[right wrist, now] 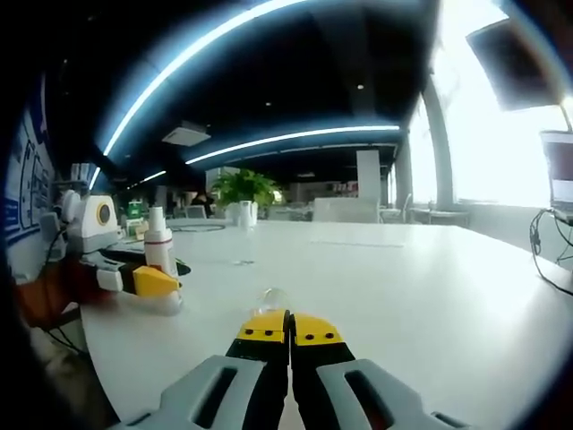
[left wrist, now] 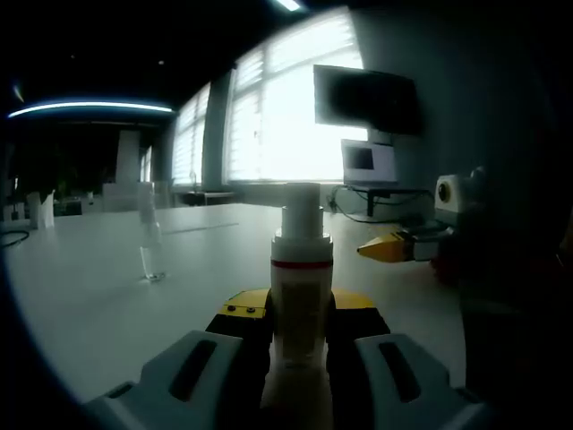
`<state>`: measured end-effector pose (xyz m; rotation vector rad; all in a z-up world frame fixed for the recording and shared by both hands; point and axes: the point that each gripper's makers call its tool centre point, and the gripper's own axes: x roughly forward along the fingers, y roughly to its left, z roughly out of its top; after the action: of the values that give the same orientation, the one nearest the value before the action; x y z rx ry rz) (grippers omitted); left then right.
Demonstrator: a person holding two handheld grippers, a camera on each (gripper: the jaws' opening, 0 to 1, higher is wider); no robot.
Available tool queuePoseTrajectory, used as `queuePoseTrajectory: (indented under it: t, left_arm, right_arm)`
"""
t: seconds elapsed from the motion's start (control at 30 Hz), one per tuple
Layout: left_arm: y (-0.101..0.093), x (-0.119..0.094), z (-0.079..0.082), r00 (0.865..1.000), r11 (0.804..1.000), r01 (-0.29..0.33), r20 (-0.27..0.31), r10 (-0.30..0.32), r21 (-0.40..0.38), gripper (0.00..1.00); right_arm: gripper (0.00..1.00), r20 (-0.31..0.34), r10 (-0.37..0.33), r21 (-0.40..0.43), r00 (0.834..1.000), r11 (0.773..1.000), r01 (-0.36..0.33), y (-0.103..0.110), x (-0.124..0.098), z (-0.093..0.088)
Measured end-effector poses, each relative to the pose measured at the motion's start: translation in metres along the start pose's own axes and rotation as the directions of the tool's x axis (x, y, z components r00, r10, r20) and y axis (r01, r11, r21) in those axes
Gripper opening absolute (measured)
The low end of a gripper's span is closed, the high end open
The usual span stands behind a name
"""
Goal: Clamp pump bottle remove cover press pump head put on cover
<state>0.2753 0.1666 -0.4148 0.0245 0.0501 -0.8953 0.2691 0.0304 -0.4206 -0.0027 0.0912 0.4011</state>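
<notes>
Both views are dim and blue-tinted. In the left gripper view, daylight through the blinds of the windows (left wrist: 295, 107) is overexposed, leaving the pump bottle (left wrist: 300, 296) backlit and dark on its near side. Ceiling light strips (right wrist: 295, 136) appear as curved arcs from fisheye distortion. The table (right wrist: 430, 287) carries a pale sheen. Detail at the edges is soft and murky.

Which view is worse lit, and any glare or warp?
Left gripper view: blown-out windows backlight the bottle, leaving its face and the left tool dark. Right gripper view: window glare at the right edge, the table evenly lit, and ceiling light strips bowed by the fisheye.
</notes>
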Motion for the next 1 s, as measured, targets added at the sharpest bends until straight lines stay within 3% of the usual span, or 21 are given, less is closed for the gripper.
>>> queuePoseTrajectory:
  t: [0.5, 0.67, 1.0]
  left_arm:
    - [0.002, 0.000, -0.001, 1.000, 1.000, -0.001, -0.001, 0.001, -0.002, 0.14]
    - [0.001, 0.000, -0.001, 1.000, 1.000, -0.002, -0.001, 0.002, -0.002, 0.14]
    - [0.002, 0.000, -0.001, 1.000, 1.000, -0.005, -0.001, 0.005, 0.000, 0.14]
  right_arm:
    - [0.00, -0.014, 0.005, -0.023, 1.000, 1.000, -0.005, 0.002, 0.001, 0.004]
    - [0.00, 0.007, 0.021, 0.003, 1.000, 1.000, -0.021, 0.002, -0.001, 0.017]
    - [0.00, -0.007, 0.008, -0.053, 1.000, 0.999, -0.008, 0.002, -0.004, 0.041]
